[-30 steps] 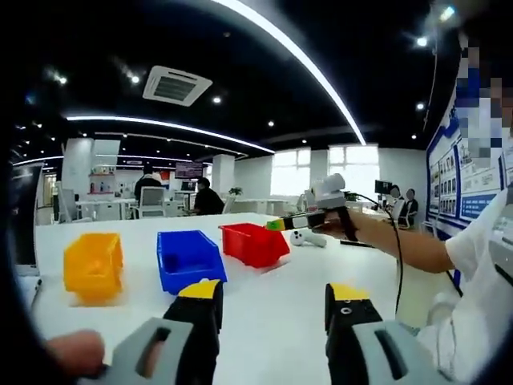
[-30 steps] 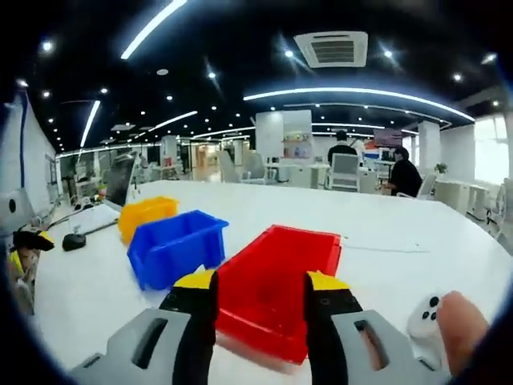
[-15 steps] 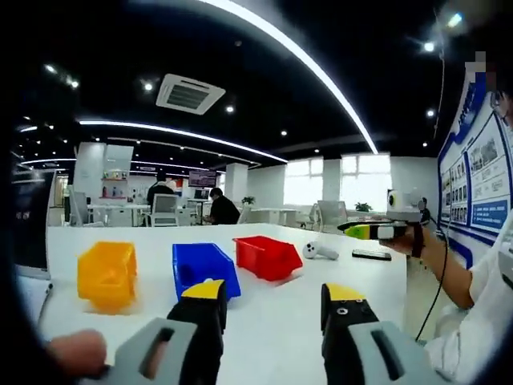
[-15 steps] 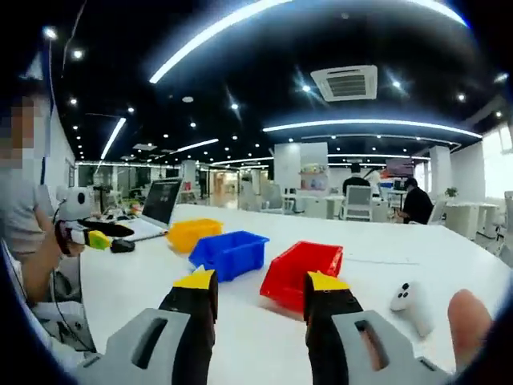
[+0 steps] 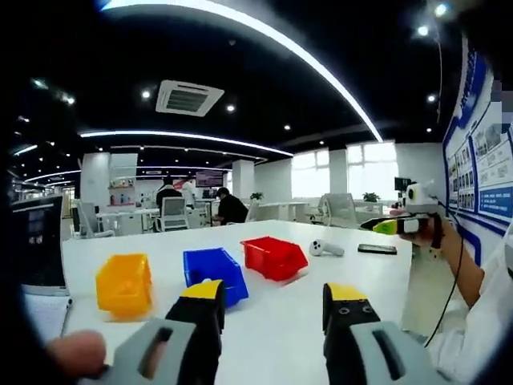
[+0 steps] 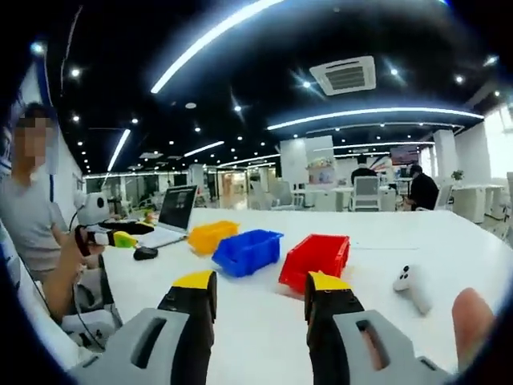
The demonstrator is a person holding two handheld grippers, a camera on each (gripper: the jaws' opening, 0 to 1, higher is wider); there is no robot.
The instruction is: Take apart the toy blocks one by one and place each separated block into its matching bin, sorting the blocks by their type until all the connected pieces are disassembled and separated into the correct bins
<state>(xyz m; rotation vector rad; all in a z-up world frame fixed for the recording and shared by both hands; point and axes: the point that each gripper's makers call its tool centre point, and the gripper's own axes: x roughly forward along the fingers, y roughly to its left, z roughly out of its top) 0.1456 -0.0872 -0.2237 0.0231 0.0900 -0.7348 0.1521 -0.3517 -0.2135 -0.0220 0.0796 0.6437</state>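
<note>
Left gripper [image 5: 274, 295]: jaws stand apart with only white table [image 5: 272, 321] showing between the yellow tips; nothing is held. Right gripper [image 6: 260, 286]: likewise spread, likewise empty. Both are raised and drawn back from the table's near edge.

Outward from the left gripper, three bins sit in a row on the table: the yellow bin [image 5: 124, 282] farthest to its left, the blue bin [image 5: 212, 271] in the middle and nearest the left jaw tip, the red bin [image 5: 274, 257] beyond and to the right. In the right gripper view the same row runs from the red bin [image 6: 317, 258], closest and almost straight ahead, through the blue bin [image 6: 248, 250] to the yellow bin [image 6: 211, 235].

Deciding relation: the red bin lies ahead of the right gripper, the yellow bin on the left gripper's side. The bins' open mouths face the person.

Toy blocks: no connected assembly can be identified on the table. Bin contents cannot be read from these angles.

Other items: a white controller [image 6: 412, 282] lies right of the red bin, and a laptop [image 6: 172, 216] and a dark mouse [image 6: 145, 253] lie at the yellow end.

Judgement: neither gripper is positioned to pull or drop anything; the next move depends on locating a block first.
</note>
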